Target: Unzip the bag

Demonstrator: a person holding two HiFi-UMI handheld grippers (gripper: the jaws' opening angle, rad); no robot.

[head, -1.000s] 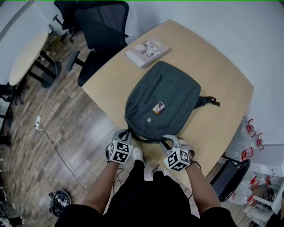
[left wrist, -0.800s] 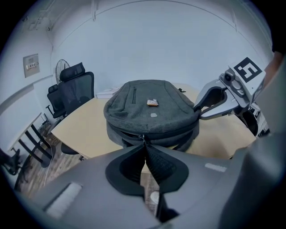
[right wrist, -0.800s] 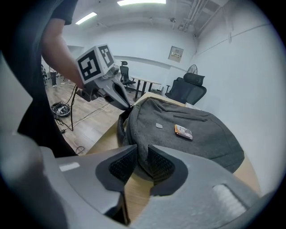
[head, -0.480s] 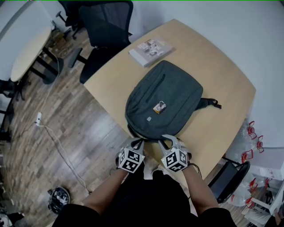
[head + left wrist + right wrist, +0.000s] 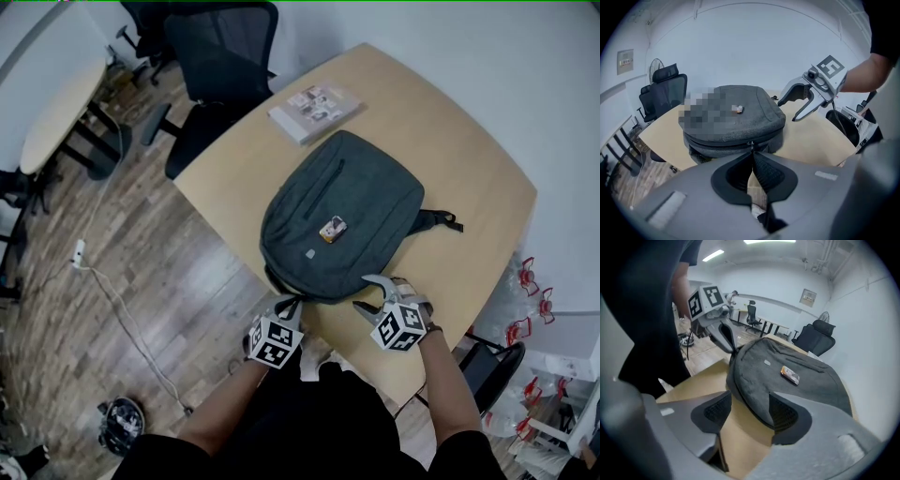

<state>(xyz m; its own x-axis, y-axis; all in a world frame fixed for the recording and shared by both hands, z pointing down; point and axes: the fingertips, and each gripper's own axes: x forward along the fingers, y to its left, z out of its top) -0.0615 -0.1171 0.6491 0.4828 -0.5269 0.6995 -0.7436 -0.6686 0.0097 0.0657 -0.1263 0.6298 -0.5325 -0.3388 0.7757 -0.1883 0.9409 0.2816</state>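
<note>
A dark grey backpack [image 5: 342, 216] lies flat on the wooden table [image 5: 450, 150], with a small orange tag [image 5: 331, 229] on its front. My left gripper [image 5: 288, 302] is at the bag's near edge. In the left gripper view its jaws [image 5: 751, 152] are shut on the zip pull [image 5: 751, 144] of the backpack [image 5: 736, 117]. My right gripper [image 5: 361, 292] is right of it, beside the bag's near corner, and its jaws are opening. In the right gripper view that gripper [image 5: 750, 398] stands wide apart over bare table, the bag's rim [image 5: 754, 394] just beyond, not pressed.
A booklet [image 5: 312, 108] lies at the table's far corner. A black office chair [image 5: 220, 66] stands beyond the table, another table [image 5: 52, 112] at the left. A cable [image 5: 122, 309] runs over the wooden floor. The table's near edge is right under both grippers.
The left gripper has slid right to the bag's near edge and stayed shut. The right gripper has moved right, off the bag's edge, and its jaws have spread wide.
</note>
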